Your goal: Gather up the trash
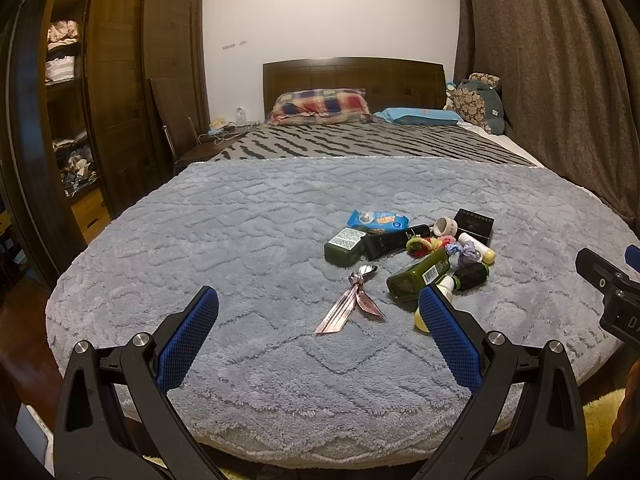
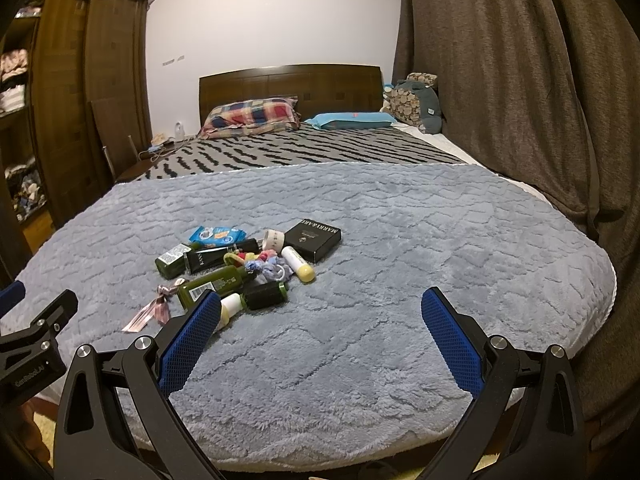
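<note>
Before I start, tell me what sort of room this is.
A bedroom, most likely: a bed with a wooden headboard and plaid pillow, plus a wardrobe holding folded clothes.

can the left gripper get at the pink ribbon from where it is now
Probably yes. The left gripper is open and the pink ribbon lies flat on the grey blanket straight ahead between its fingers, apart from the bottle pile, with nothing in between.
</note>
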Available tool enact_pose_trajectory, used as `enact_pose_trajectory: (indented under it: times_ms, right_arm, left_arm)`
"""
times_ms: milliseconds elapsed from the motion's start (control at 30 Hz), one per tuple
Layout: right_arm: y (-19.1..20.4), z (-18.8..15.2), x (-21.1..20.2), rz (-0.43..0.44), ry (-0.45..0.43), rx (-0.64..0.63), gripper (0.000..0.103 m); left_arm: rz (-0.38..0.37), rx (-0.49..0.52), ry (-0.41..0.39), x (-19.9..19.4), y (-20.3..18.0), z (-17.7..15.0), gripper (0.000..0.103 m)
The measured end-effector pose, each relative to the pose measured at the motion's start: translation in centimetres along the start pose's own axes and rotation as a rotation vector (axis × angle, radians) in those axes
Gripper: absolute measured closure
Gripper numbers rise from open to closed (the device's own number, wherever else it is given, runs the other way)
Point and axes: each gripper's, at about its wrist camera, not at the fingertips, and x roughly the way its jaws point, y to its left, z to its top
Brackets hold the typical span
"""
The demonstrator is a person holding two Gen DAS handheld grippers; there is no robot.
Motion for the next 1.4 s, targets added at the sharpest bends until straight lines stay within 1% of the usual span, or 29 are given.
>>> enact_pose_trajectory:
  times_ms: [433,567,633,667,733,800,900,1033,1133,1233,1300,1367,1400]
  right_arm:
    - [0.1,0.0,0.0,-0.005,-0.008,-0.001,0.003]
    - [0.1,0.0,0.2,-0.004,-0.045,-0.003,0.003]
    - [0.4,-0.2,0.2,0.014,-0.086,-0.022,0.003]
    - [0.5,-0.3,0.4,0.01,-0.1,-0.034,0.003]
    - [0.5,-0.6,0.8,0.006,-0.102,-0.044,0.003]
    - [0.5,-0.9,1.8,0.0,-0.071,-0.048,0.003]
    - [0.2,-1.6,3.3,0.02,-0.016,-0.033,0.003]
    - [0.0,-2.5,5.8,0.082,0.094,-0.009,0.003]
    - [0.3,-3.2,7.1,0.067,0.131,-0.021,0.003]
    - [0.4,-3.7,8.6,0.05,0.178,-0.013,0.003]
    - [0.3,-3.9,9.8,0.057,0.218,0.005,0.003]
    - [0.5,-4.2,10.9,0.079,0.235,0.013,0.003]
    - [0.6,-4.2,11.3,0.077,0.244,0.008,0.003]
  left_arm:
    - [0.001,-0.002,0.003,0.2,0.0,0.0,0.008]
    - [0.0,-0.009,0.0,0.6,0.4,-0.1,0.008]
    - [0.005,-0.01,0.007,1.1,0.8,-0.2,0.008]
    - [0.006,-0.007,0.011,1.5,0.9,-0.3,0.008]
    - [0.006,0.002,0.026,2.3,1.2,-0.7,0.008]
    - [-0.005,0.006,0.039,2.9,1.4,-0.9,0.008]
    - [-0.023,0.013,0.068,4.1,1.5,-1.7,0.008]
    - [-0.056,0.015,0.111,5.5,1.8,-2.7,0.008]
    - [-0.101,-0.002,0.16,6.8,2.1,-3.4,0.008]
    - [-0.107,0.005,0.196,8.1,2.0,-4.0,0.008]
    - [-0.104,0.002,0.214,8.9,2.0,-4.2,0.008]
    - [-0.092,-0.01,0.238,10.0,2.2,-4.5,0.008]
    - [-0.084,-0.012,0.245,10.3,2.2,-4.5,0.008]
